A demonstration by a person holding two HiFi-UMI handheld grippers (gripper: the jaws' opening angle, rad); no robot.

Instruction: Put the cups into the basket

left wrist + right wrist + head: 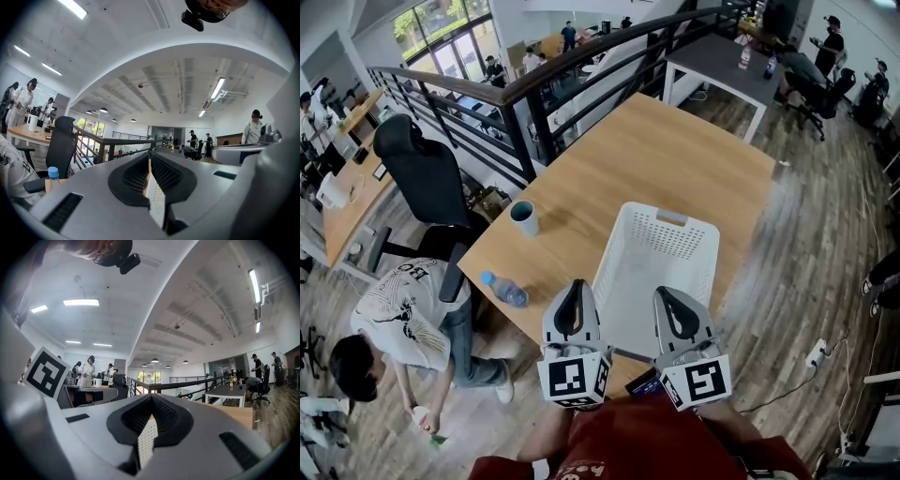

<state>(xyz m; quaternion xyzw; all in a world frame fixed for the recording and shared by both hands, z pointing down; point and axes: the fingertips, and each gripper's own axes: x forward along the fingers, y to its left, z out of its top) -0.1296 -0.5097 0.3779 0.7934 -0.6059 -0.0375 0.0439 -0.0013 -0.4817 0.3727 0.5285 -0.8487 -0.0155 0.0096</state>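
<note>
A teal cup (524,217) stands upright near the left edge of the wooden table (675,159). The white perforated basket (656,272) sits empty at the table's near side, right of the cup. My left gripper (576,286) hovers over the basket's near left corner, jaws shut with nothing in them. My right gripper (666,293) hangs over the basket's near rim, also shut and empty. In the left gripper view the left gripper (150,157) points level, with the basket (157,201) showing just below its tips. The right gripper view shows the right gripper (151,397) closed above the basket (145,441).
A clear water bottle (504,289) with a blue cap lies near the table's left front corner. A black office chair (422,178) and a crouching person (394,319) are left of the table. A black railing (534,103) runs behind it.
</note>
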